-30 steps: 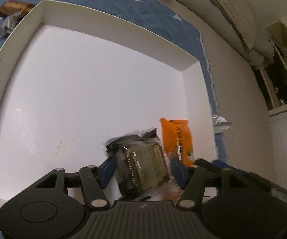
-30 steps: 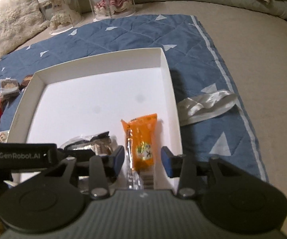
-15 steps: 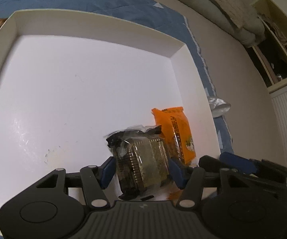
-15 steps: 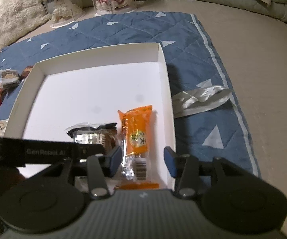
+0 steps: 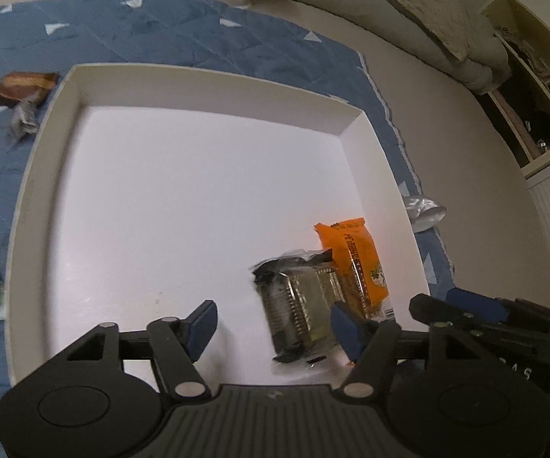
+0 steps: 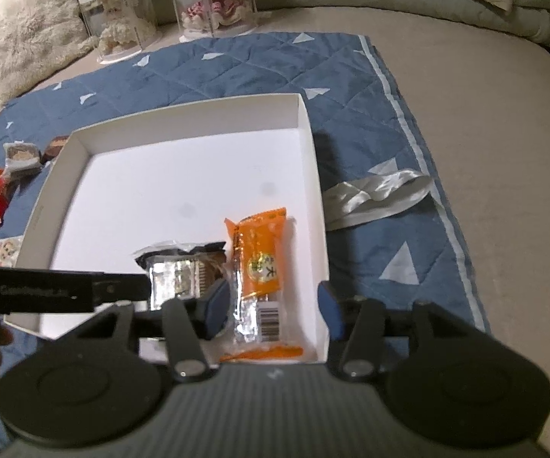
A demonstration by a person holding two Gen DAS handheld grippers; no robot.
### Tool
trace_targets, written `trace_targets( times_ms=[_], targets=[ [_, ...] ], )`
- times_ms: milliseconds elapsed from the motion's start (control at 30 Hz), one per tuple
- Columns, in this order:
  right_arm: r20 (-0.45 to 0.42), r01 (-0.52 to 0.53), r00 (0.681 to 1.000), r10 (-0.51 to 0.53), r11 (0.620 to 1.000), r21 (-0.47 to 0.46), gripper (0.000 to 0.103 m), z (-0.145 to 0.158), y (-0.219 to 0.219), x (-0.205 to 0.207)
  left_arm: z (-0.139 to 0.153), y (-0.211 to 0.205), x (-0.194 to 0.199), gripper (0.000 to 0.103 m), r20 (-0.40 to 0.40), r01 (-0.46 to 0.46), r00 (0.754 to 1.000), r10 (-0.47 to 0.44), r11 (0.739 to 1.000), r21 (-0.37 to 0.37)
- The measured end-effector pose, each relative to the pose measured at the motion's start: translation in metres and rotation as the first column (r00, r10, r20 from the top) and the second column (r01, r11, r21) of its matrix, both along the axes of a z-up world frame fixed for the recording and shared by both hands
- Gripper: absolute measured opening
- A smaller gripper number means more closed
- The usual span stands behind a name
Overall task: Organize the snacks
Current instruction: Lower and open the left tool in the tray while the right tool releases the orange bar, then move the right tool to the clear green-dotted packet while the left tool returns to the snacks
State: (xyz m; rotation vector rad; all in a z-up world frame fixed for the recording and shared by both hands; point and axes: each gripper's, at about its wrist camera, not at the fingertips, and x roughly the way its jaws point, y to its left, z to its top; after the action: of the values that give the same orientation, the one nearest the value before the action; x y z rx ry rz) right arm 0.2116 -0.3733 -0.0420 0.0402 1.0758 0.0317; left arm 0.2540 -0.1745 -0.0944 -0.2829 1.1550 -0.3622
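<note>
A matt white cardboard tray [image 6: 315, 175] sits on a quilted blue cloth mat [image 6: 236, 65]. Inside lie a glossy orange plastic packet [image 6: 261, 255] and a shiny clear-and-silver foil wrapper [image 6: 177, 271]. A satiny silver ribbon [image 6: 378, 194] lies on the mat, a fluffy cream cushion [image 6: 26, 38] behind

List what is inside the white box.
The white box holds two snacks side by side: an orange packet and a dark clear-wrapped snack. The right gripper covers the box's near edge.

Blue quilted mat [image 6: 259, 65], fluffy pillow [image 6: 26, 19], two clear doll cases [image 6: 120, 19].
</note>
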Motion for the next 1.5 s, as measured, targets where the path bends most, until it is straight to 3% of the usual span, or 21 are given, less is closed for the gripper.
trace_targets(
  times_ms=[100, 233, 367, 600, 733, 967, 1500],
  targets=[
    [0.007, 0.002, 1.000, -0.002, 1.000, 0.001, 0.064, 0.004, 0.001, -0.005, 0.006, 0.005, -0.005, 0.071, 0.011, 0.008, 1.000, -0.008, 1.000, 0.021],
    [0.019, 0.006, 1.000, -0.006, 1.000, -0.003, 0.072, 0.010, 0.001, -0.012, 0.011, 0.009, -0.012, 0.090, 0.018, 0.030, 0.999, -0.030, 0.999, 0.038],
    [0.033, 0.009, 0.999, -0.009, 1.000, -0.003, 0.087, 0.015, -0.001, -0.020, 0.015, 0.011, -0.021, 0.102, 0.037, 0.041, 0.998, -0.044, 0.997, 0.062],
    [0.053, 0.040, 0.998, -0.039, 0.999, -0.017, 0.102, 0.019, -0.005, -0.030, 0.022, 0.021, -0.030, 0.103, 0.081, 0.030, 0.996, -0.039, 0.993, 0.116],
    [0.081, 0.053, 0.995, -0.051, 0.998, -0.027, 0.103, 0.022, -0.005, -0.034, 0.027, 0.029, -0.032, 0.103, 0.107, 0.020, 0.994, -0.036, 0.989, 0.147],
    [0.102, 0.056, 0.993, -0.054, 0.998, -0.014, 0.103, 0.026, 0.002, -0.032, 0.036, 0.055, -0.033, 0.103, 0.114, -0.005, 0.993, -0.010, 0.992, 0.128],
    [0.158, -0.040, 0.987, 0.035, 0.999, 0.033, 0.103, 0.043, 0.083, -0.005, 0.067, 0.149, -0.031, 0.103, 0.204, -0.107, 0.976, 0.070, 0.978, 0.178]
  ],
)
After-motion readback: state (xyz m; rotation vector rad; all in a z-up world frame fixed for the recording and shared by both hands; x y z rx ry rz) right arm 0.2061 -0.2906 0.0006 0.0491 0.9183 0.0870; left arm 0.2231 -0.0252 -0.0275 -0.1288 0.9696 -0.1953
